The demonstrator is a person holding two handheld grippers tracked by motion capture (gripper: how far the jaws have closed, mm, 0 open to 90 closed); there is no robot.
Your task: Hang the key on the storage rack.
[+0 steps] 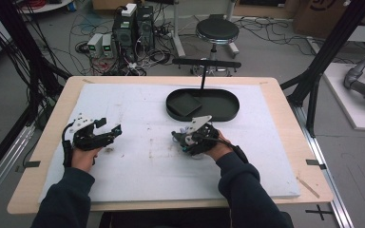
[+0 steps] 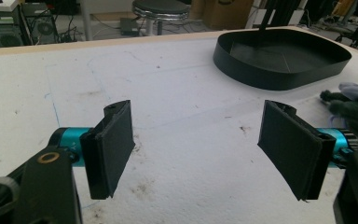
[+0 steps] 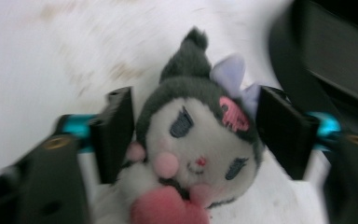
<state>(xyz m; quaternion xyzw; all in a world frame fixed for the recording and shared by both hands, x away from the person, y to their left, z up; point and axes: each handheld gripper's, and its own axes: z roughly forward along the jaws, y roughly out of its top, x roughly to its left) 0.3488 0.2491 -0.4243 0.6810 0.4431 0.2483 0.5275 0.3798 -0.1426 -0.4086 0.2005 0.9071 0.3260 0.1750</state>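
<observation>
my right claw (image 3: 193, 133) sits at centre frame around the plush toy (image 3: 198, 144), its head between my jaws, pads touching both sides. my left claw (image 2: 198, 149) gapes wide, holding nothing, over the white counter (image 2: 168, 93).

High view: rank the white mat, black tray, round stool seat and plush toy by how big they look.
1. White mat
2. Black tray
3. Stool seat, which sits farther back, so its rank is less sure
4. Plush toy, mostly hidden under the right gripper
</observation>
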